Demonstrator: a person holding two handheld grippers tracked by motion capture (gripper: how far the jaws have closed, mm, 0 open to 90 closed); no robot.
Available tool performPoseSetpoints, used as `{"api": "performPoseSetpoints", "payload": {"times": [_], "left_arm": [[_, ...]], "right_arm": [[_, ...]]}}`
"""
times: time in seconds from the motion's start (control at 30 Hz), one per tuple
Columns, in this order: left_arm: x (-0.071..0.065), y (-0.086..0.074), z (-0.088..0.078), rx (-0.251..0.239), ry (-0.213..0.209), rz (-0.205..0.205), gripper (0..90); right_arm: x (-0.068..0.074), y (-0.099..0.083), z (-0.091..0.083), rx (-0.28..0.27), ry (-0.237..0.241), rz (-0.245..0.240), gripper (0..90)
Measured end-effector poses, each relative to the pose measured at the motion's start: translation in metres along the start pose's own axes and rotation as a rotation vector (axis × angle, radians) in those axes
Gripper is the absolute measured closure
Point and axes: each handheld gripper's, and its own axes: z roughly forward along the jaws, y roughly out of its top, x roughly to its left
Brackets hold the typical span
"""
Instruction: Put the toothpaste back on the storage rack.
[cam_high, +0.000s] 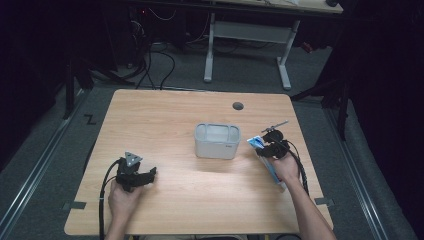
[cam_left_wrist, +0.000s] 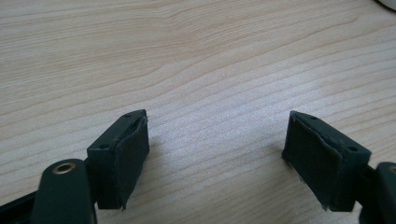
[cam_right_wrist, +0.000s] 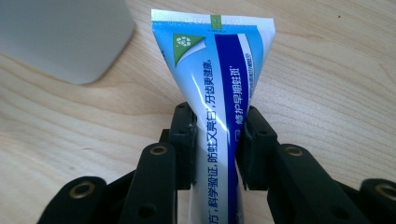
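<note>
While the left gripper (cam_left_wrist: 215, 158) rests on bare wood with its jaws spread wide and nothing between them, the right gripper (cam_right_wrist: 215, 140) clamps a blue-and-white toothpaste tube (cam_right_wrist: 219, 93) at the right side of the wooden table (cam_high: 170, 115). Seen from the right gripper view, both black pads press against the tube's sides, pinching it partway along its body, with the flat crimped end fanning out beyond the jaws over the tabletop. From the high view, the tube (cam_high: 264, 155) lies lengthwise under the person's right hand (cam_high: 286, 167), its crimped end pointing toward the translucent grey bin (cam_high: 217, 141) that stands near the middle of the table, just to the left of the tube and apart from it. A corner of that bin (cam_right_wrist: 60, 37) appears close by in the right gripper view. At the near left of the table, the person's left hand (cam_high: 125, 197) holds its gripper (cam_high: 145, 176) well apart from the bin.
</note>
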Motion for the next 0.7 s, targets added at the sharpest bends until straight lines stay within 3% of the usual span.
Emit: {"api": "performPoseSetpoints", "payload": {"times": [0.27, 0.7], "left_arm": [[0.0, 0.0, 0.0, 0.0, -0.002, -0.001, 22.5], [0.0, 0.0, 0.0, 0.0, -0.001, 0.003, 22.5]], "right_arm": [[-0.001, -0.007, -0.031, -0.061, 0.032, -0.004, 72.7], [-0.004, -0.013, -0.048, -0.13, 0.078, 0.011, 72.9]]}}
